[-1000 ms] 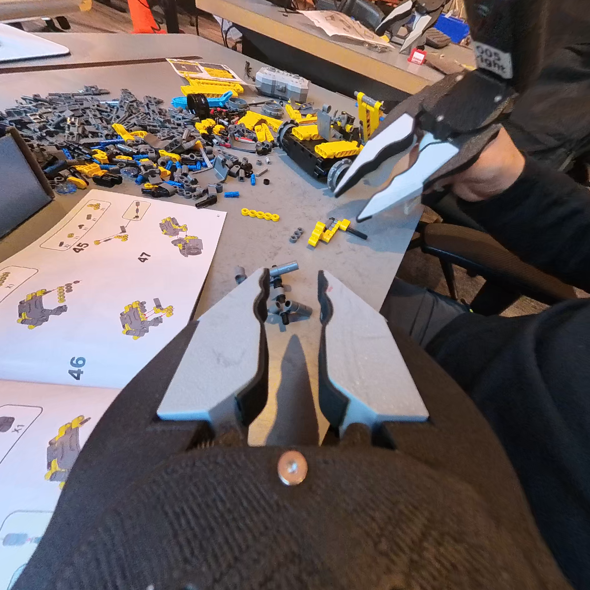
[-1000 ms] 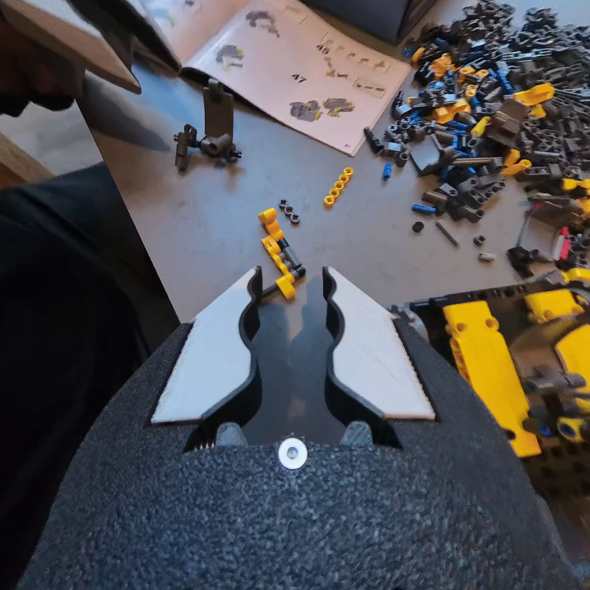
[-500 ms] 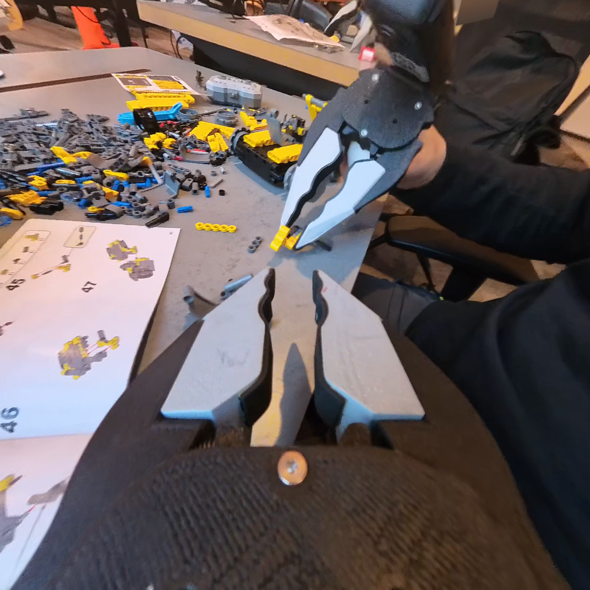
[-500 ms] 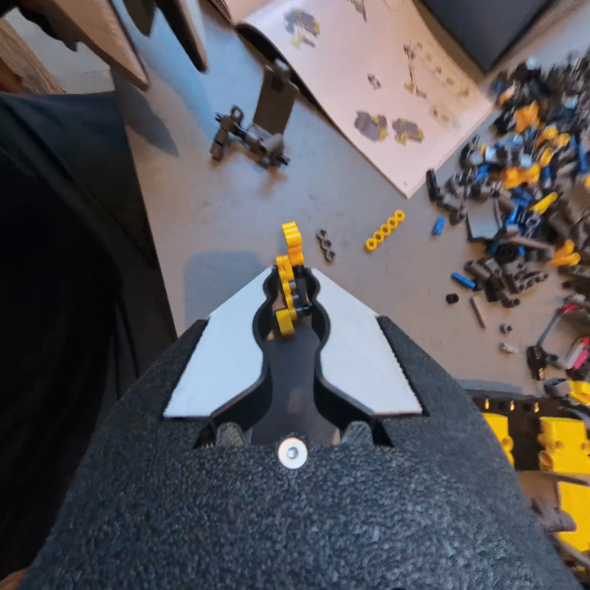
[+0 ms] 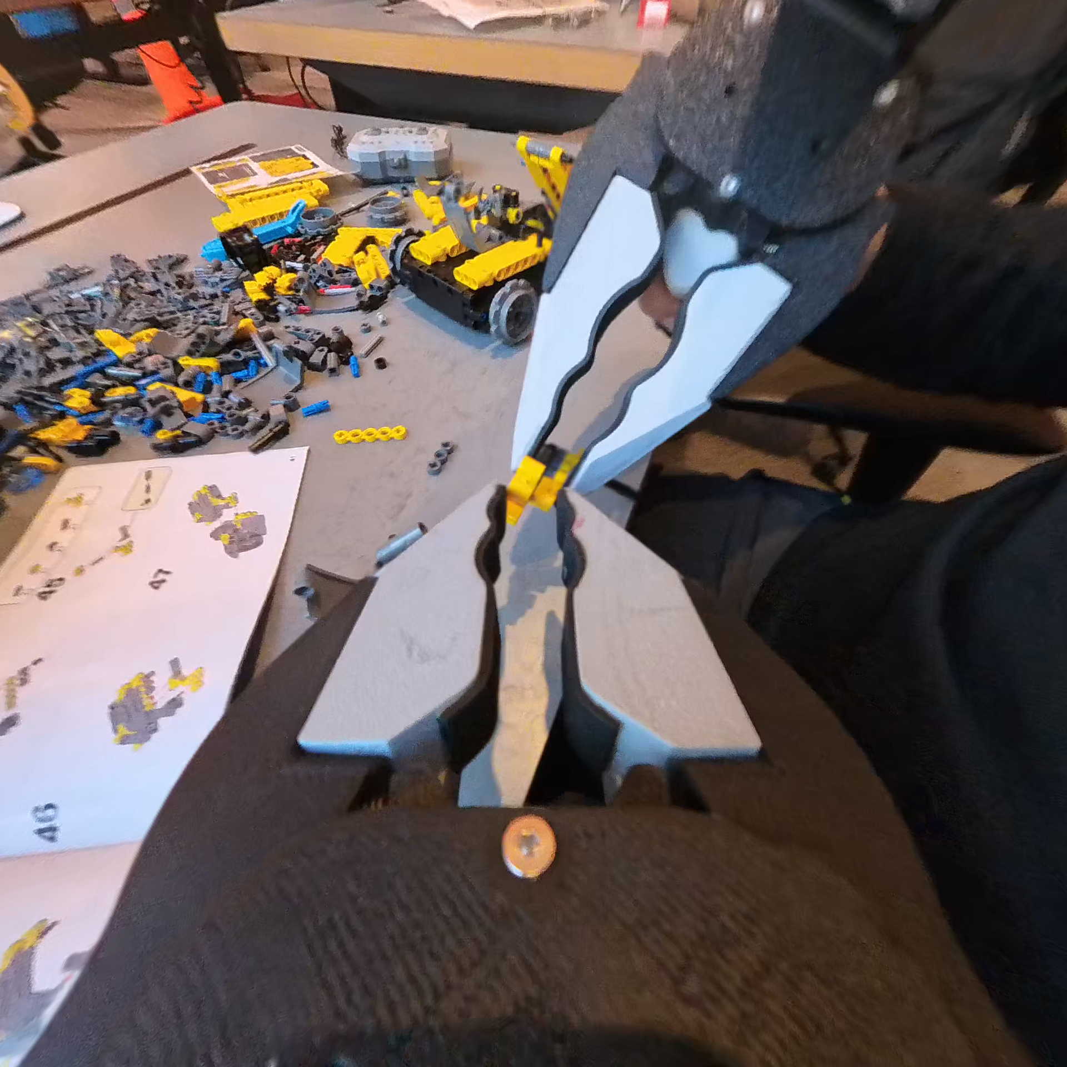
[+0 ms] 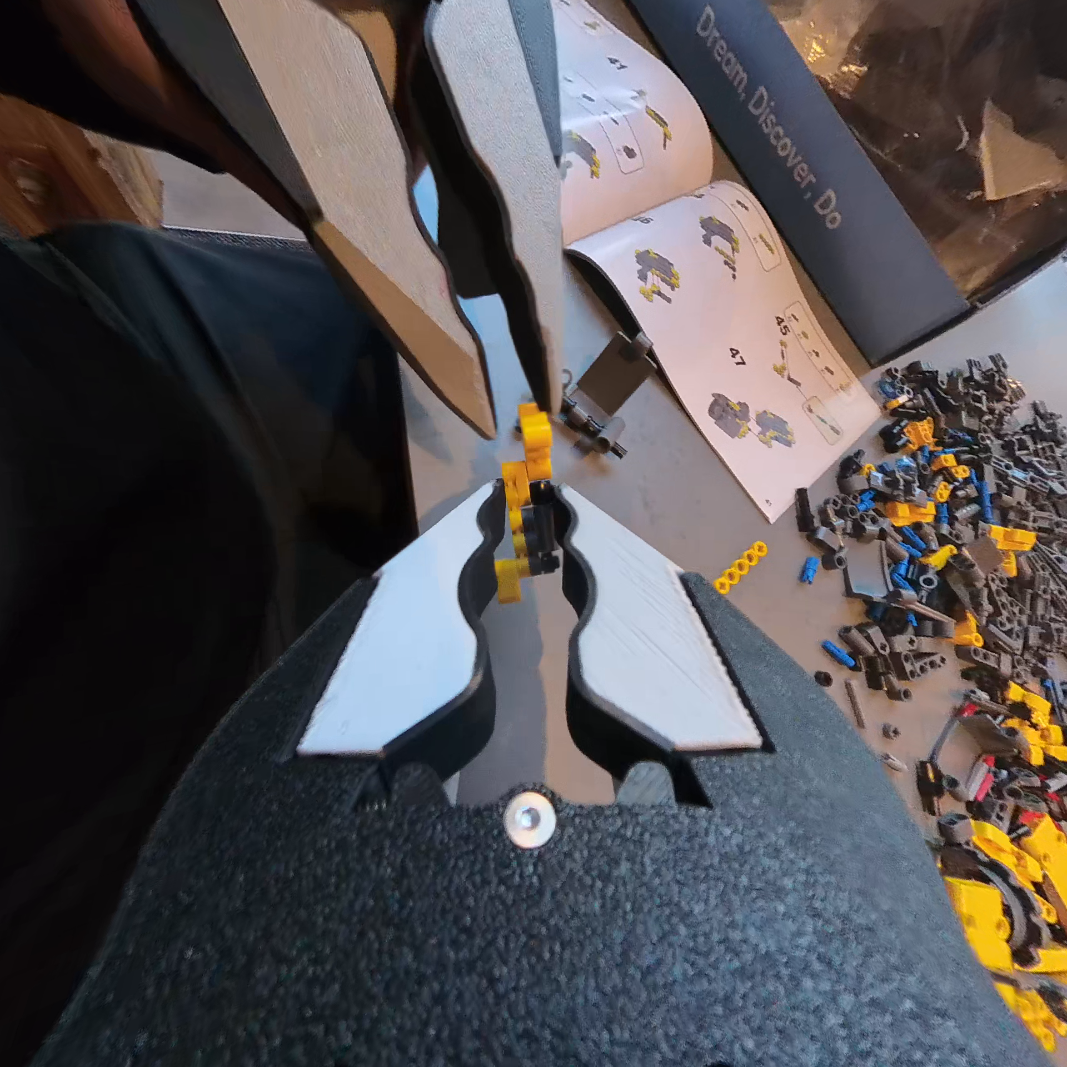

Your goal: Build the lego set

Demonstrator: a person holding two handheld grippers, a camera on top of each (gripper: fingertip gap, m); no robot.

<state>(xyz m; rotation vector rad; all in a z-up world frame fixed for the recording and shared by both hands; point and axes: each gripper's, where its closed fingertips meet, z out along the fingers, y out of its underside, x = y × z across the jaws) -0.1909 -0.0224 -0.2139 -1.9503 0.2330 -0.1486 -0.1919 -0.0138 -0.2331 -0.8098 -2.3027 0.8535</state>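
Two handheld grippers meet tip to tip above the near edge of the grey table (image 5: 404, 508). Right gripper (image 6: 526, 491): its pale fingers (image 6: 646, 635) pinch a small yellow-and-black assembly of plastic building pieces (image 6: 522, 519), which is lifted clear of the table surface and stands roughly upright between the fingertips. Left gripper (image 5: 528, 505): its fingers (image 5: 416, 623) are spread, with a clear gap between them; their tips sit just beside the free yellow end of the assembly, and one tip appears to touch it, though contact cannot be confirmed.

On the table, a small dark grey assembly with a flat panel (image 6: 606, 387) lies just beyond the left gripper's tips, beside the open white instruction booklet (image 5: 115, 606). A short yellow beam with a row of holes (image 5: 369, 434) and a small grey linked piece (image 5: 440, 458) lie apart on bare table. Farther off sits a spread heap of loose grey, black, blue and yellow pieces (image 5: 127, 358), and a partly built yellow-and-black wheeled model (image 5: 479, 271). A dark box (image 6: 808, 173) stands behind the booklet. The person's dark sleeve (image 5: 924, 693) fills the right side of the left wrist view.
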